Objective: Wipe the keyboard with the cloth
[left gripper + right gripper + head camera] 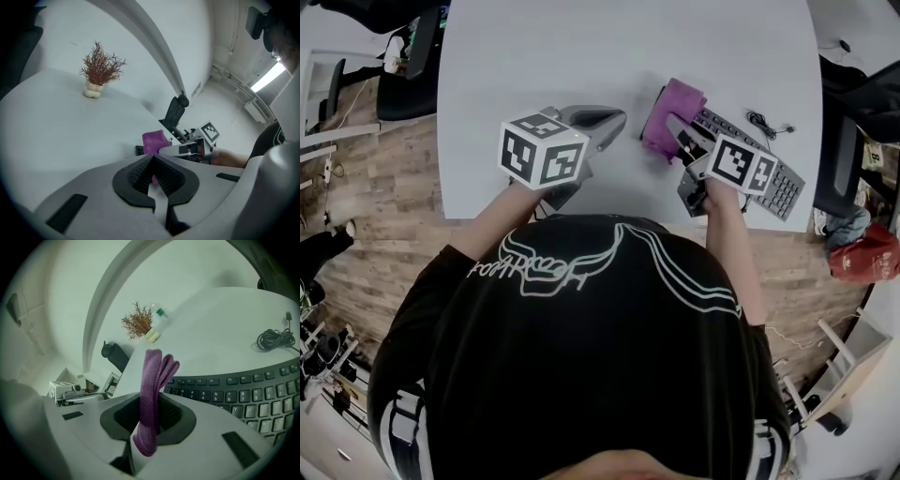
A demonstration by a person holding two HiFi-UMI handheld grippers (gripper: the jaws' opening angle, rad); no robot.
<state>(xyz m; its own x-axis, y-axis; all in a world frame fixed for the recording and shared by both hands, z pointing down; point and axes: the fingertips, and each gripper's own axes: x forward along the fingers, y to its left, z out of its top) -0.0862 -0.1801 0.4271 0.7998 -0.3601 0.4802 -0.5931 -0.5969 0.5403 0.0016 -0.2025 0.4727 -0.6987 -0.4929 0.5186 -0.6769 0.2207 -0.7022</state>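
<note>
A black keyboard (784, 190) (243, 392) lies slantwise at the right of the white table (534, 56). Over its left end my right gripper (675, 129) (151, 398) is shut on a folded purple cloth (668, 114) (153, 380). The cloth stands up between the jaws and hangs below them. To the left, apart from the keyboard, my left gripper (615, 120) (152, 158) hovers over bare table, shut with nothing held. The left gripper view also catches the cloth (154, 139) and the right gripper (183, 149).
A dried red plant in a white pot (97, 70) (139, 324) and a plastic bottle (159, 315) stand at the far side of the table. A coiled black cable (766, 124) (276, 339) lies beyond the keyboard. Office chairs (174, 112) stand around the table.
</note>
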